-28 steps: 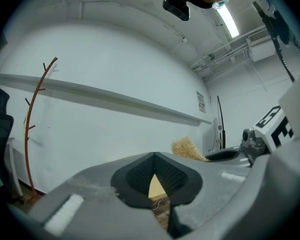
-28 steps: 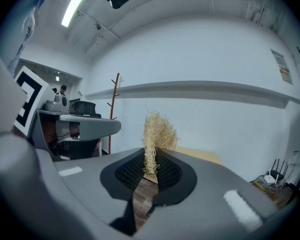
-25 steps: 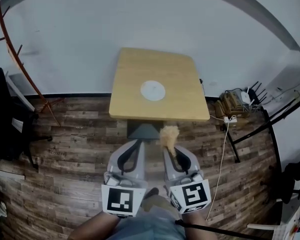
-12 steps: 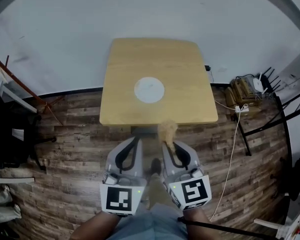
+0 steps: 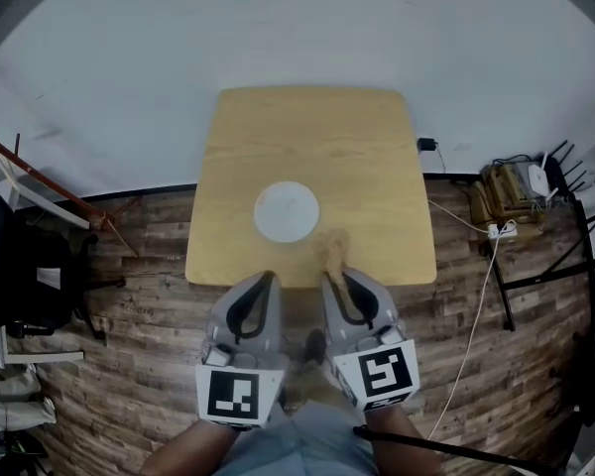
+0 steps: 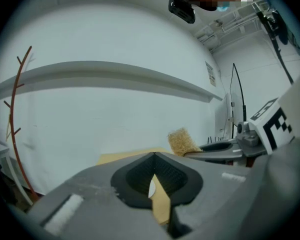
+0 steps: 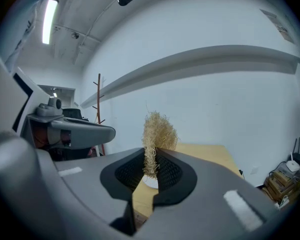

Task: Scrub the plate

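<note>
Plate (image 5: 287, 212) on counter's (image 5: 317, 137) near half, both grippers short of it.
Head view: left gripper (image 5: 266, 280) and right gripper (image 5: 333, 278) side by side over the counter's near edge. Left gripper view: fingers (image 6: 135, 179) pressed together, empty. Right gripper view: fingers (image 7: 175, 171) clamped on scrubber (image 7: 157, 131), tuft sticking up past the tips, plate ahead.

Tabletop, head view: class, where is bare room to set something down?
Bare wood between the plate and the table's far edge, and either side of the plate. Crowded at the near edge, where the right tool holds its scrubber by the plate.
</note>
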`<state>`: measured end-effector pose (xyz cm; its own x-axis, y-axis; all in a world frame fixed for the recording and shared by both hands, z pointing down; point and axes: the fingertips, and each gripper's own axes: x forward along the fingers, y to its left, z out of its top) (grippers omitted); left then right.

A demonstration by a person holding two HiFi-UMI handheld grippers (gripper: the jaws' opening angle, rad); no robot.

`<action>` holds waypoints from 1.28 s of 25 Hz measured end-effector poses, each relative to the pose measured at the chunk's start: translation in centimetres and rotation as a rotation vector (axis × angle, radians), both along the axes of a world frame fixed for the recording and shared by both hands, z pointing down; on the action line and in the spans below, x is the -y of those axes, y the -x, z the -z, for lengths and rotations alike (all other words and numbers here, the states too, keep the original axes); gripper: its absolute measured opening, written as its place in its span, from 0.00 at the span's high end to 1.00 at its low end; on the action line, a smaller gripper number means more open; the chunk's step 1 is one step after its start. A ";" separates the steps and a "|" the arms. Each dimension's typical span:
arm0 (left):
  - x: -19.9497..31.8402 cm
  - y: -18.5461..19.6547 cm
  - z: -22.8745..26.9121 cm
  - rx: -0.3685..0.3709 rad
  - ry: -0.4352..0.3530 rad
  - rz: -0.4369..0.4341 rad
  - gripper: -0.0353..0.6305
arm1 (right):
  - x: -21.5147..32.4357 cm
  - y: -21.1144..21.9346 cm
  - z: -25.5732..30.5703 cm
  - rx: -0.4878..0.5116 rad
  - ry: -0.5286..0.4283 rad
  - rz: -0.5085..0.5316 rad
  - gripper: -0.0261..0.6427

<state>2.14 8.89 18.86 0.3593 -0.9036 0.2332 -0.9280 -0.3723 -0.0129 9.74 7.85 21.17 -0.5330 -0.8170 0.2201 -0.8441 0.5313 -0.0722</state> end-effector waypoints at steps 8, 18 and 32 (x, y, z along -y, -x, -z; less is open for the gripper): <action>2.8 0.1 2.1 0.021 -0.041 0.062 0.91 | 4.2 -0.5 2.4 0.025 -0.060 0.046 0.90; 7.2 3.1 2.3 -0.021 -0.051 0.110 0.91 | 9.0 1.7 3.3 -0.018 -0.092 0.067 0.90; 15.4 6.9 -6.4 -0.085 0.168 0.078 0.91 | 15.6 5.6 -5.8 -0.091 0.133 0.056 0.90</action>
